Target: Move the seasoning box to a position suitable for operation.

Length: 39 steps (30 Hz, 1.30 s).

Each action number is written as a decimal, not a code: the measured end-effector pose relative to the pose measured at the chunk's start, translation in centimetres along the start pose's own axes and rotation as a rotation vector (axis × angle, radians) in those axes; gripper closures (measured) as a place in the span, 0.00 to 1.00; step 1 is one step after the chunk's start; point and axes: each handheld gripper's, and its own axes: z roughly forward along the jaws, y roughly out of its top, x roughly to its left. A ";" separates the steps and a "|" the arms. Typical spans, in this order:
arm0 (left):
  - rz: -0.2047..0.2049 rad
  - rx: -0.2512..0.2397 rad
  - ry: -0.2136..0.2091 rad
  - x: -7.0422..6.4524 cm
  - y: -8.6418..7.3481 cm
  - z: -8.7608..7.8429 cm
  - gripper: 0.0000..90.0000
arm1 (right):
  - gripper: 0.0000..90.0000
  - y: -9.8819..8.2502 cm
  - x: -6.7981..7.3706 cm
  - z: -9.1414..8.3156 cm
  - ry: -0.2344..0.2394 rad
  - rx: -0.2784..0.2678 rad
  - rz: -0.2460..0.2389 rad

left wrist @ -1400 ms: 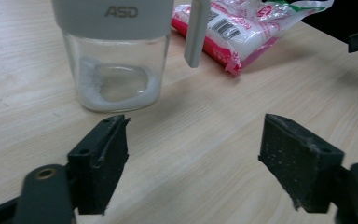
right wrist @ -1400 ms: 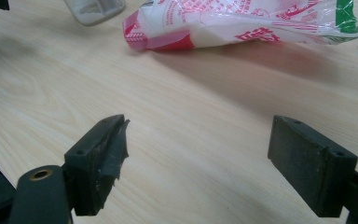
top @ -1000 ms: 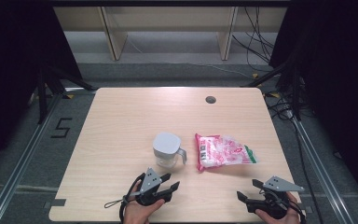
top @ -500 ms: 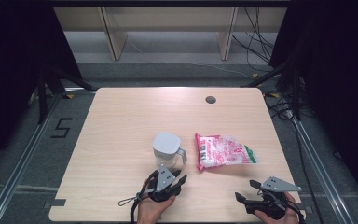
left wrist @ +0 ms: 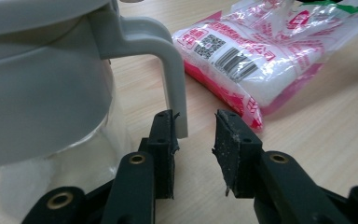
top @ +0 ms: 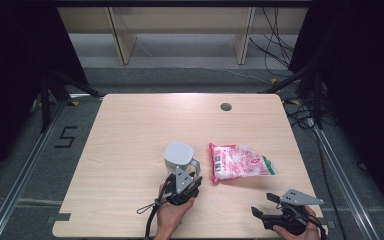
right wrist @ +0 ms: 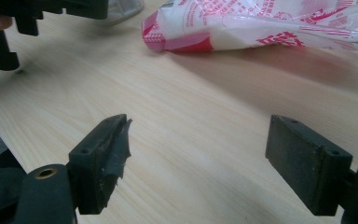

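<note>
The left tool [left wrist: 193,140] has just been closing its jaws. They now stand half open at the lower end of the jug handle [left wrist: 172,79]; one pad [left wrist: 165,140] is almost at the handle's tip, but I see no press on it yet. The handle runs upright, straight ahead of this tool and a little to its inner side, so I judge that a short push forward is needed before it can grip. The jug [top: 179,156] itself stands just beyond the left tool [top: 186,186]. The pink bag [top: 240,162] lies near the tool's outer side, so room there is limited. The right tool [top: 267,212] holds nothing, with its jaws wide open low over the surface [top: 130,130], well apart from the jug.
</note>
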 end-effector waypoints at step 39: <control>0.102 0.021 -0.029 6.5 -2.6 -5.0 0.91 | 0.24 -0.2 0.0 0.5 0.011 0.032 0.041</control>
